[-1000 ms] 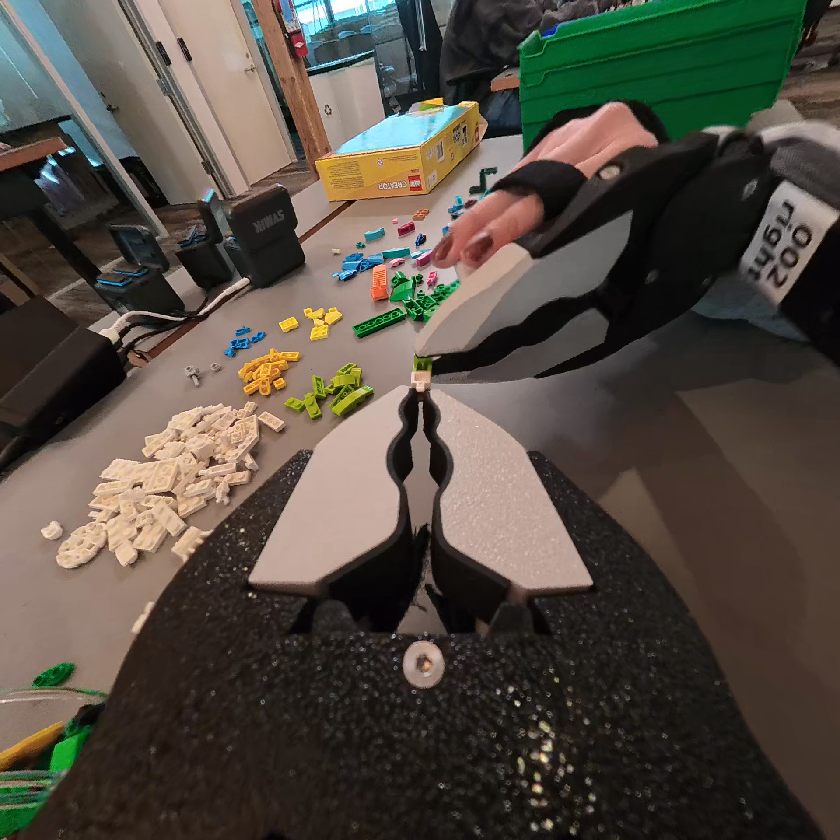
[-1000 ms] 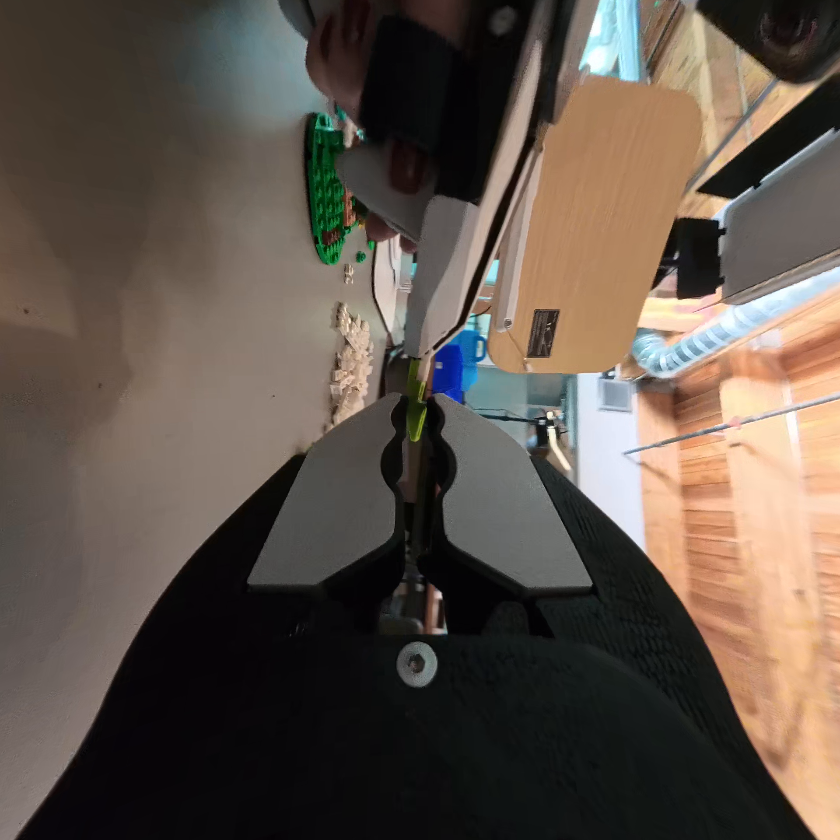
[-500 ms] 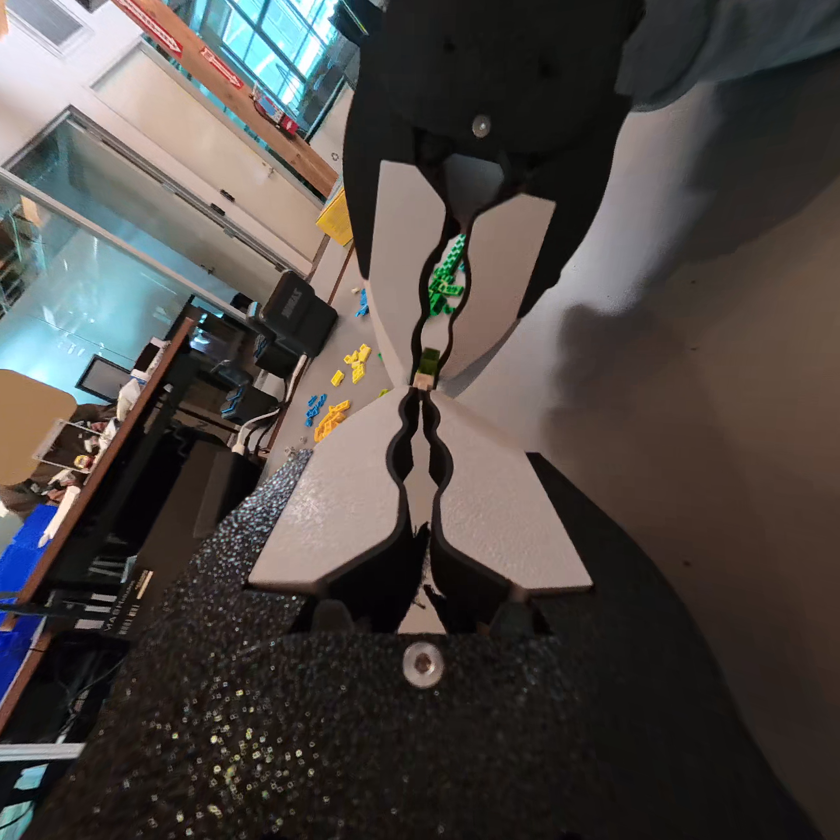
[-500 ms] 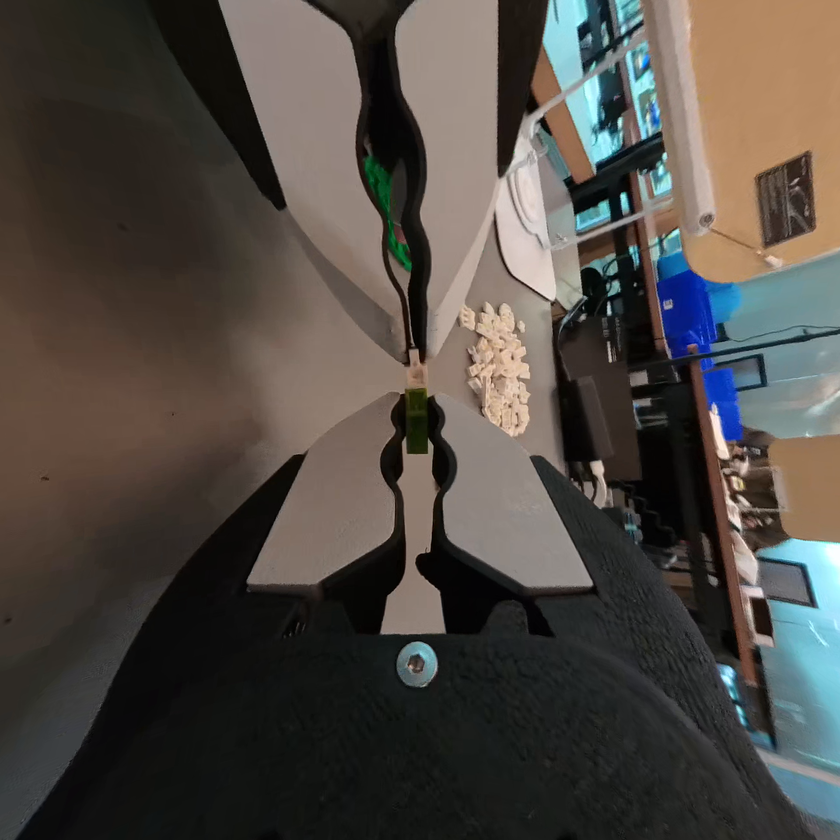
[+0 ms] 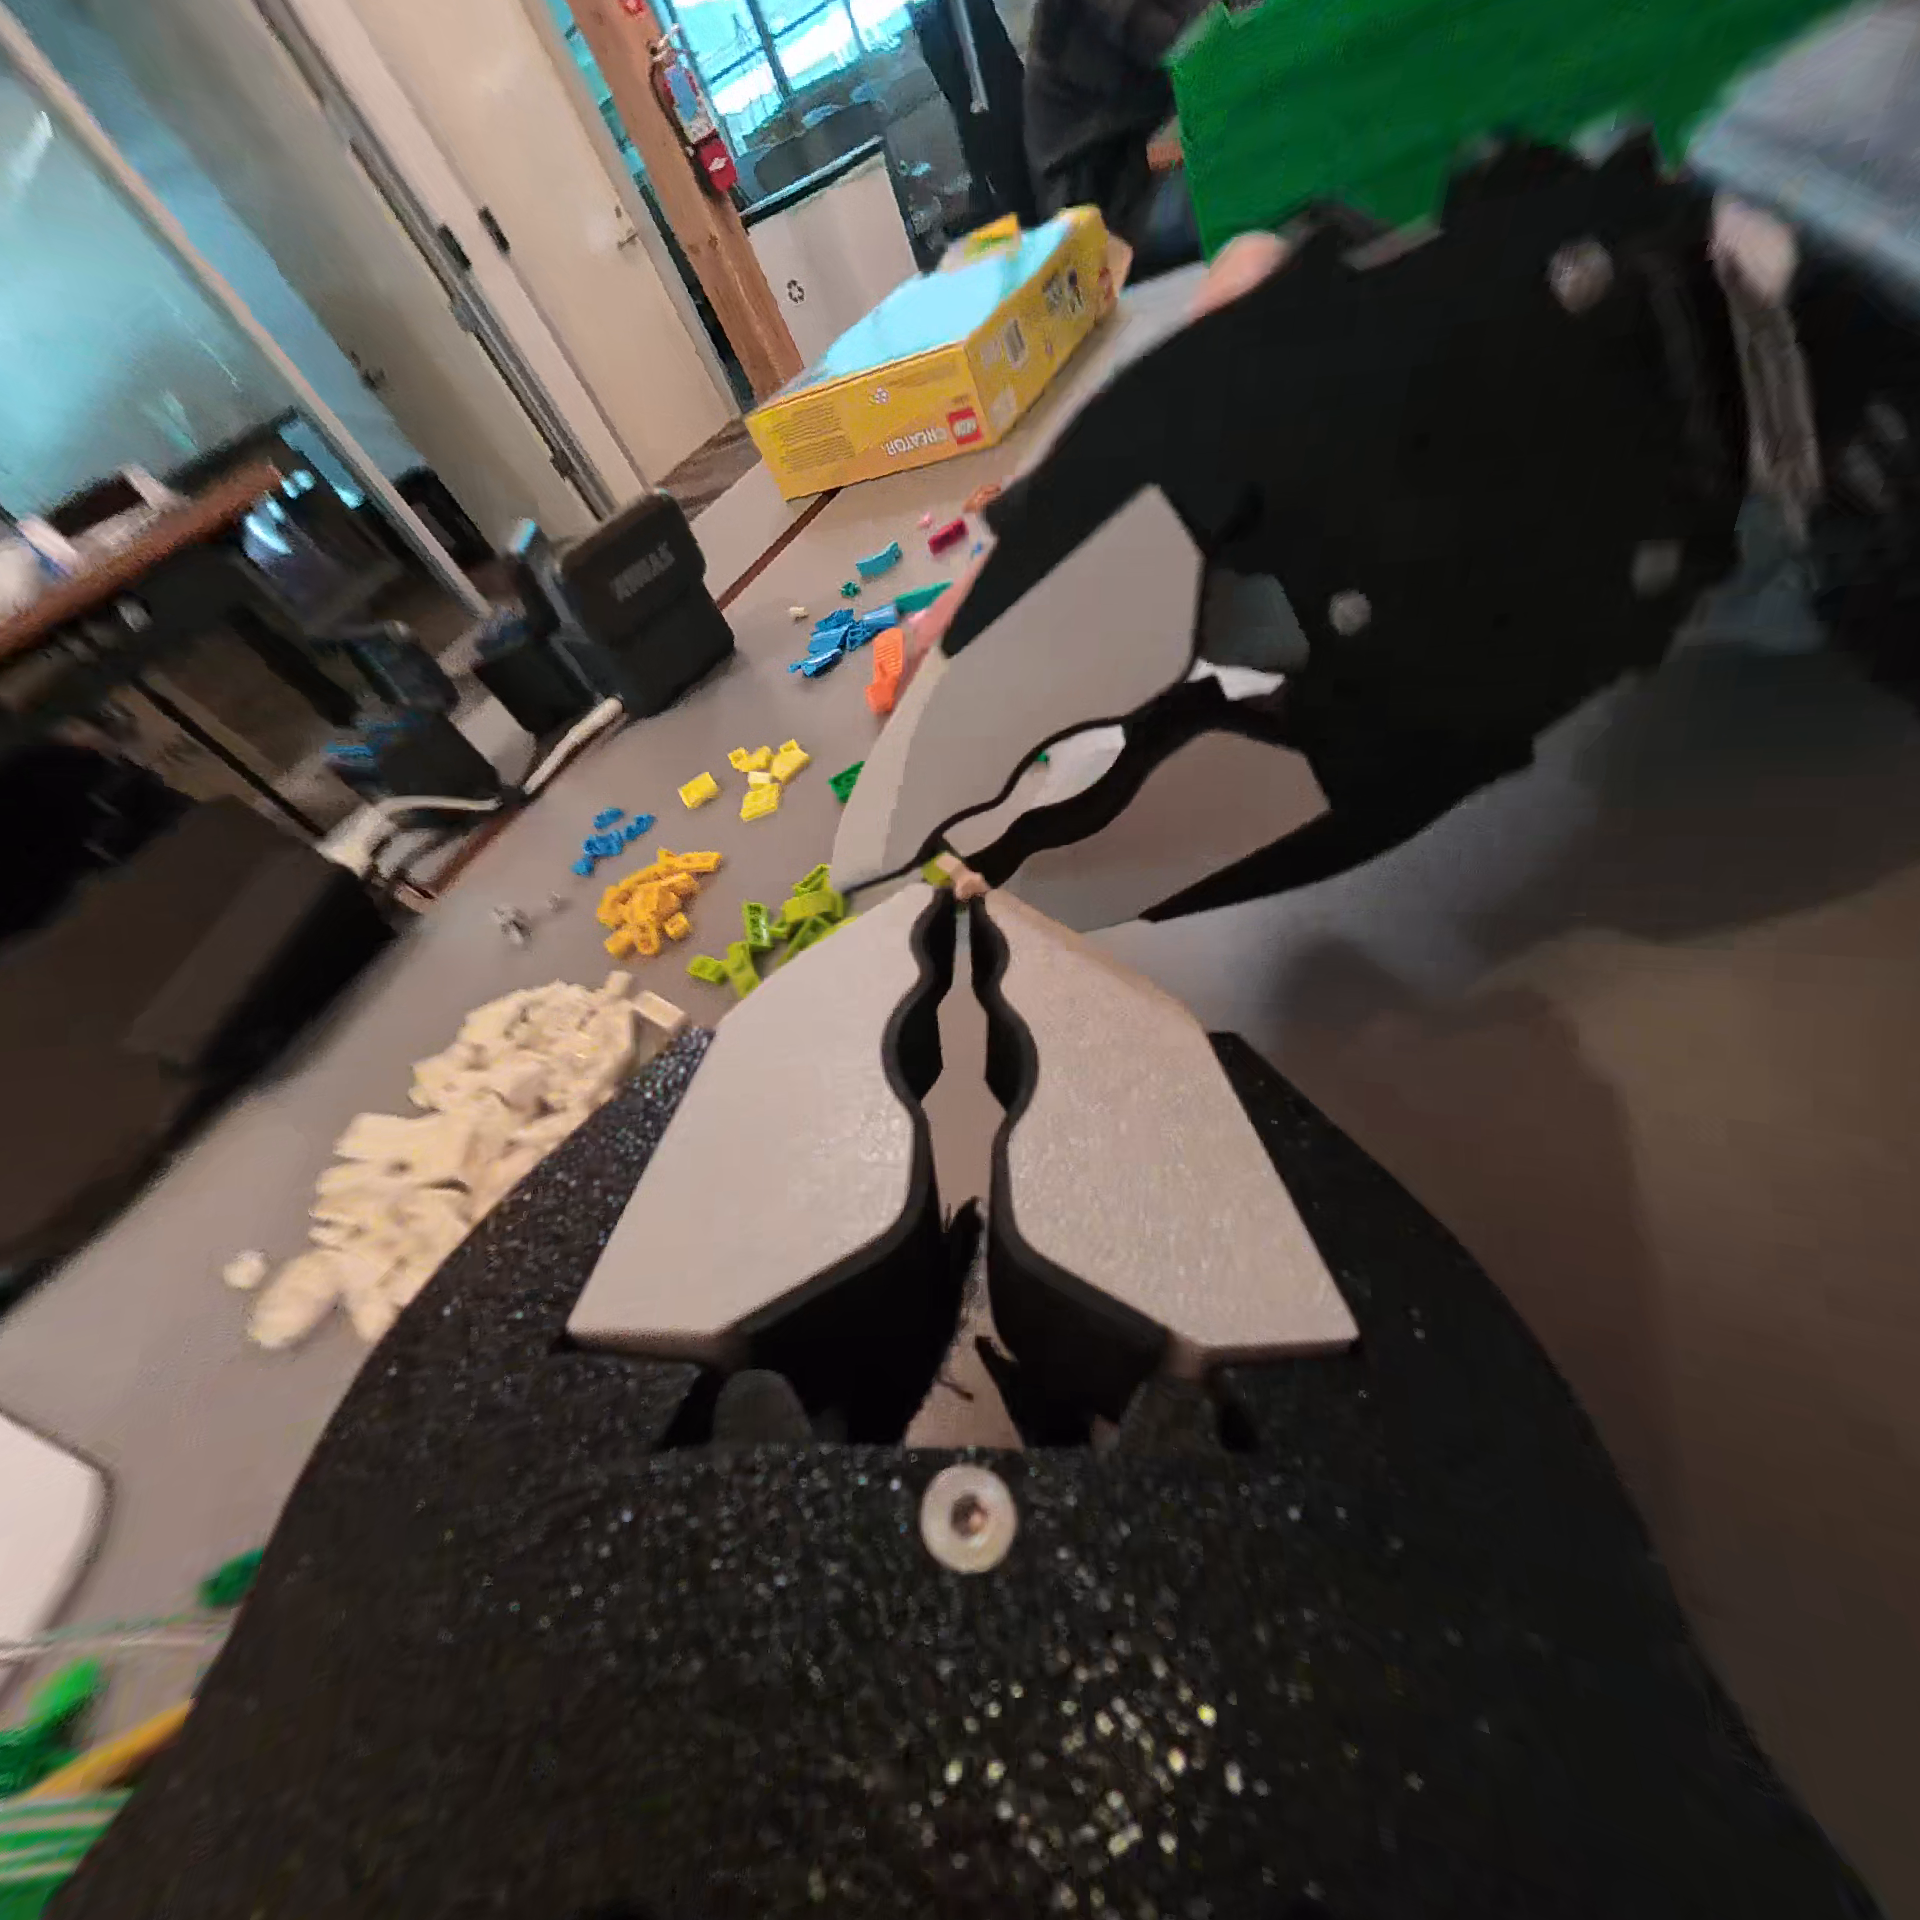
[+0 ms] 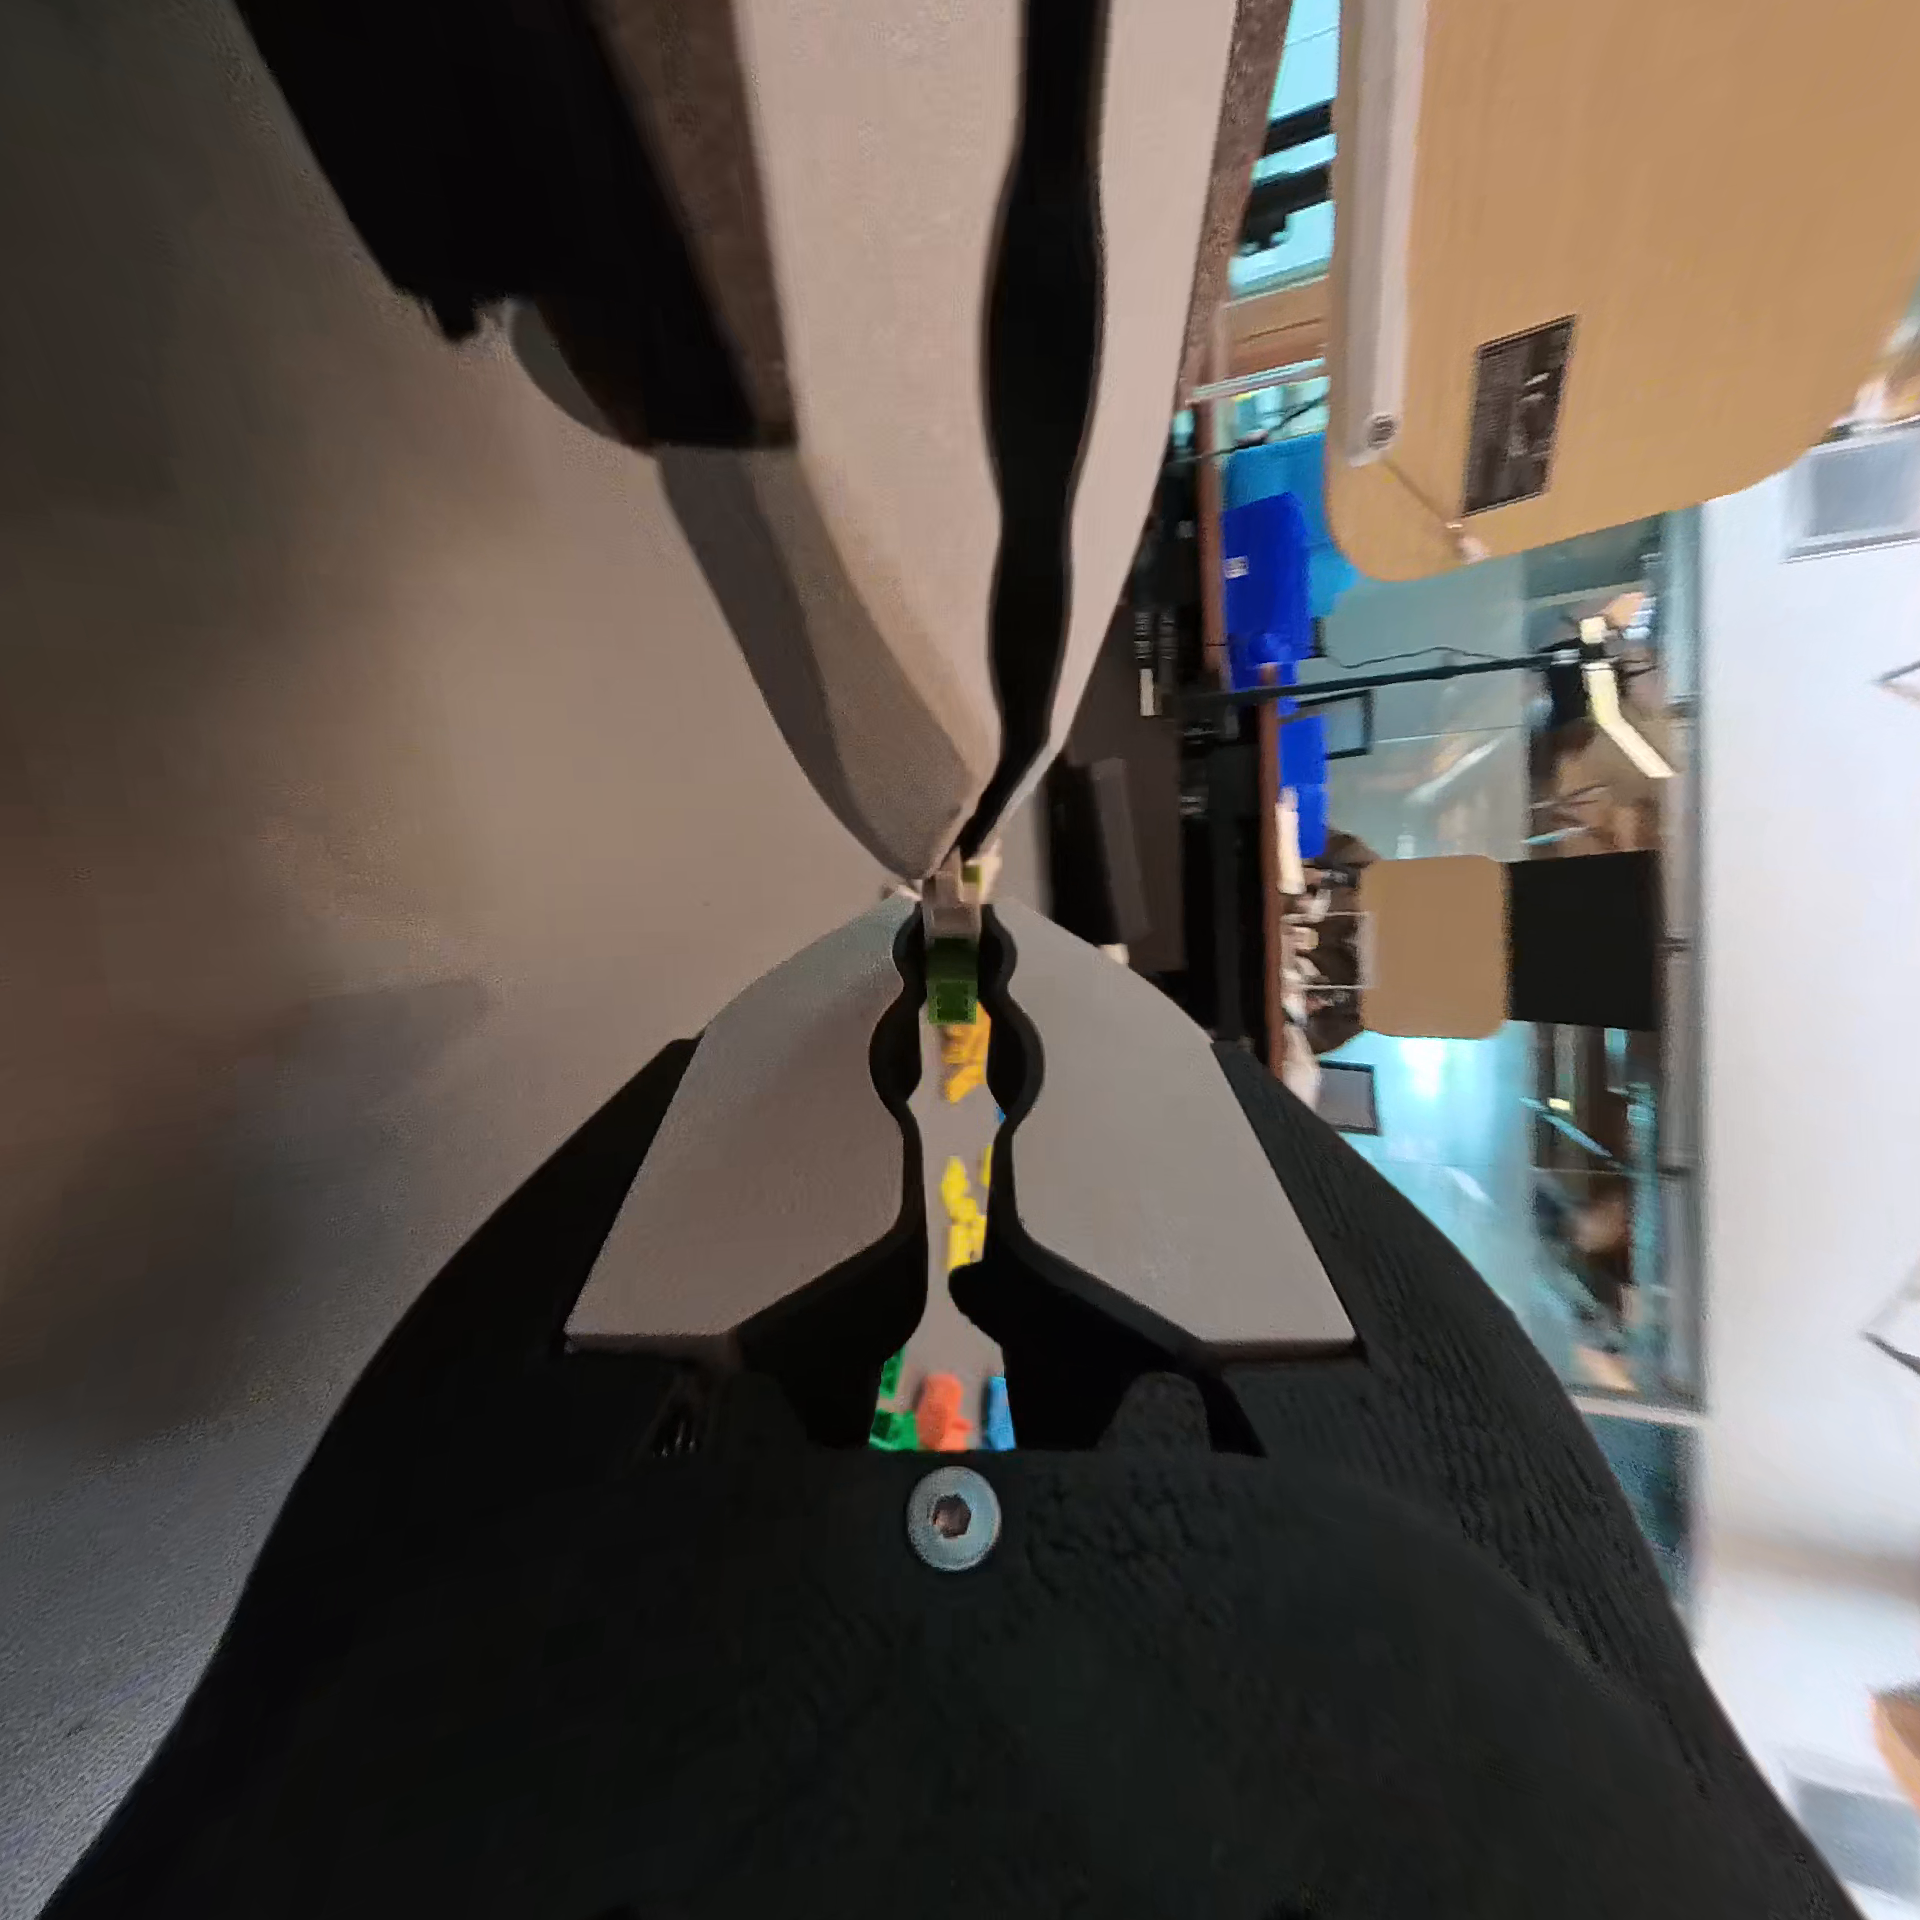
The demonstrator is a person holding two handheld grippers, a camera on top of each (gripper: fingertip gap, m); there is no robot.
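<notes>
Left wrist view had my left gripper (image 5: 961,902) pinched together on a small tan brick (image 5: 970,884) at its tips, meeting my right gripper (image 5: 940,871) tip to tip above the grey table (image 5: 1558,1143). My right gripper (image 6: 951,935) was clamped on a green brick (image 6: 950,992), which joined the tan brick (image 6: 948,914) right at its tips. Down on the table to the left lay a white pile (image 5: 457,1132), with lime pieces (image 5: 774,935) and orange-yellow pieces (image 5: 655,899) beyond it. Far off sat a yellow box (image 5: 935,384).
</notes>
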